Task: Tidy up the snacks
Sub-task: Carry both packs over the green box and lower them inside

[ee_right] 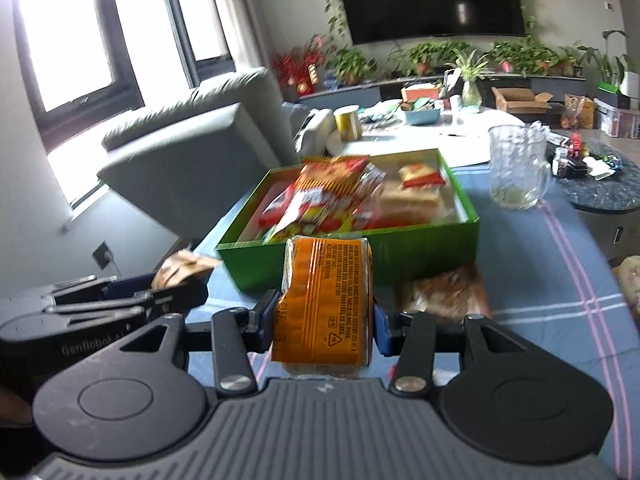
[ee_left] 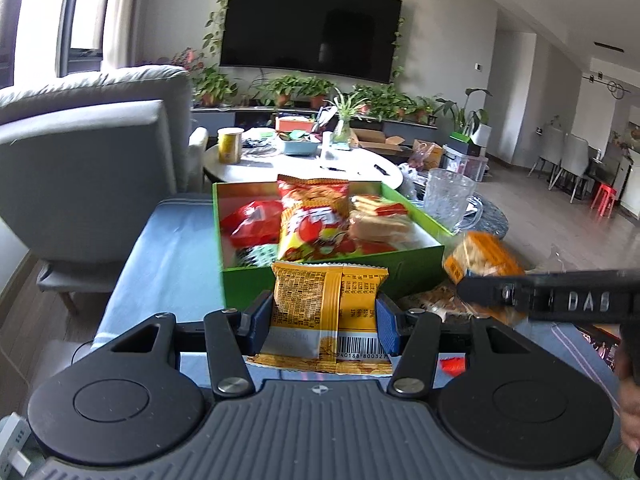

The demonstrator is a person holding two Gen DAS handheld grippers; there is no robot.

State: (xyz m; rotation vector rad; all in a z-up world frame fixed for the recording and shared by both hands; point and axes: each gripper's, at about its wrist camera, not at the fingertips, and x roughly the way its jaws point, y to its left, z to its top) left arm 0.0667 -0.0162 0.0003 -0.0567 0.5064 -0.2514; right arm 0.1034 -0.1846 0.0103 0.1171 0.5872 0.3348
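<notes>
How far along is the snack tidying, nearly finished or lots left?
Well underway. Done: the green box already holds several packets, among them a red and yellow bag. In hand: the left gripper grips a yellow packet, and the right gripper grips an orange packet, both just short of the box. Left: a brownish packet on the blue cloth beside the box.

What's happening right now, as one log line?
left gripper: grips yellow snack packet | right gripper: grips orange snack packet | green box: part-filled
</notes>
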